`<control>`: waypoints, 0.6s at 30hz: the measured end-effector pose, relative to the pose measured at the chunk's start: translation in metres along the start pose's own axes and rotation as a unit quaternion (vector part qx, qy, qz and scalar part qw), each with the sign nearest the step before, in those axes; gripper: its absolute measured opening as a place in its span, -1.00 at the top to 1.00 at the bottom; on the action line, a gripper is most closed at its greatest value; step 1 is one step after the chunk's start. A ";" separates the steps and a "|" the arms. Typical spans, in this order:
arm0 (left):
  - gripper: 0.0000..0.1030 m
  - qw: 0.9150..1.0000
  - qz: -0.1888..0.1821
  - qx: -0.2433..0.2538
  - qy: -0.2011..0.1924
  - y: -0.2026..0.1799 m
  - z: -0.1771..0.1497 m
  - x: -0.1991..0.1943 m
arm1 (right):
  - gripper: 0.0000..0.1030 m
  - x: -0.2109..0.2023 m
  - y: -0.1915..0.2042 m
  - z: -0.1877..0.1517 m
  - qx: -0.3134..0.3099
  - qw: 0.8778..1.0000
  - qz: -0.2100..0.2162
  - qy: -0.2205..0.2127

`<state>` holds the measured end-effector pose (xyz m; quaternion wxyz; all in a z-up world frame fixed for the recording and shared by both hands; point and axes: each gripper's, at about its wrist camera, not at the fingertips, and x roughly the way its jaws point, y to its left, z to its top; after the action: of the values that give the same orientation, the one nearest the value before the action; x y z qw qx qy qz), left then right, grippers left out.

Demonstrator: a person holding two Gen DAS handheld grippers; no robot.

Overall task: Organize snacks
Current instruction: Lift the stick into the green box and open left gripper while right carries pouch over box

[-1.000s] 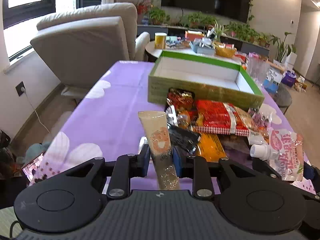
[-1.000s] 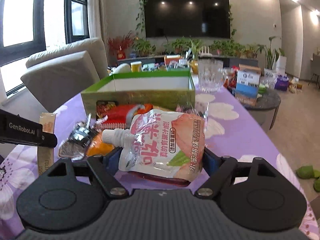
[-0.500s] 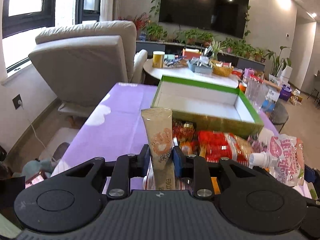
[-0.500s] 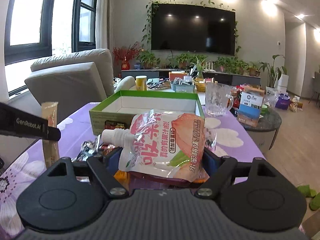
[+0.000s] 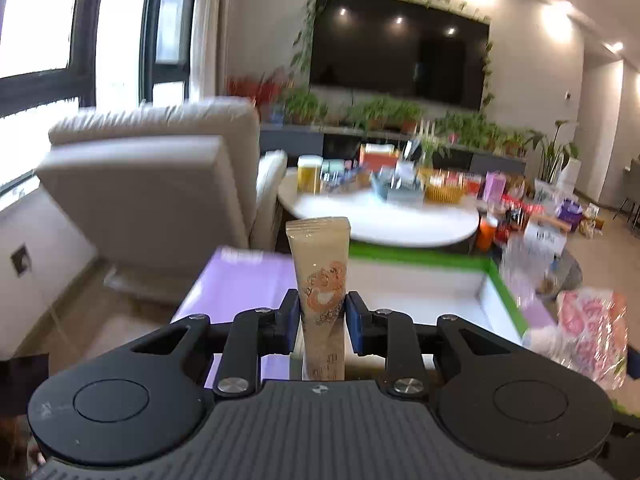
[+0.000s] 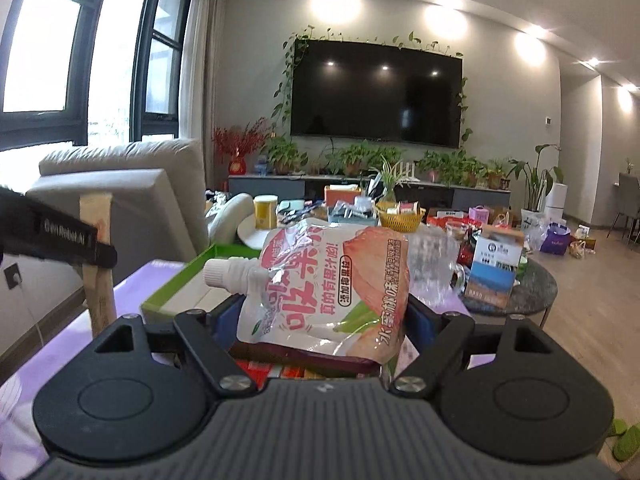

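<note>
Snacks are in transit: we carry one in each pair of tongs toward the green-rimmed box [image 5: 496, 276], which sits open on the purple tabletop [image 5: 240, 280].

To complete this step well, we judge that each item should be brought clear over the box wall before lowering, then released only once it rests on the white floor of the box. We recommend laying the stick sachet [image 5: 320, 272] flat along one wall, so that room remains for the bulkier pouch. The pouch is soft and its spout [image 6: 228, 276] protrudes to the left; we advise keeping it level so it does not slip.

The left tongs [image 5: 322, 320] are closed to a narrow gap and pinch the stick sachet upright at its middle, both pads in contact. The right tongs [image 6: 320, 320] are spread wide and clamp the peach jelly pouch [image 6: 332, 292] across its lower part. Both items hang above the tabletop, just short of the box.
</note>
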<state>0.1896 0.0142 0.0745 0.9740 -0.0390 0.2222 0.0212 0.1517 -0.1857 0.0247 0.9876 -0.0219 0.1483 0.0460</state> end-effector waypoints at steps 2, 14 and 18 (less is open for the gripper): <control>0.56 1.000 -0.006 0.009 -0.018 -0.003 0.013 0.008 | -0.02 0.010 0.000 0.003 0.002 1.000 -0.006 0.000; 0.56 0.999 0.000 0.045 0.005 -0.020 0.016 0.103 | -0.02 0.080 -0.001 0.002 0.022 0.998 0.000 0.064; 0.55 0.998 0.016 0.059 0.020 -0.024 -0.009 0.120 | -0.02 0.098 -0.008 -0.006 0.049 0.993 -0.007 0.106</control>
<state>0.2949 -0.0075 0.0161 0.9695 0.0221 0.2429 0.0232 0.2437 -0.1856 -0.0101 0.9666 0.0211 0.2539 0.0294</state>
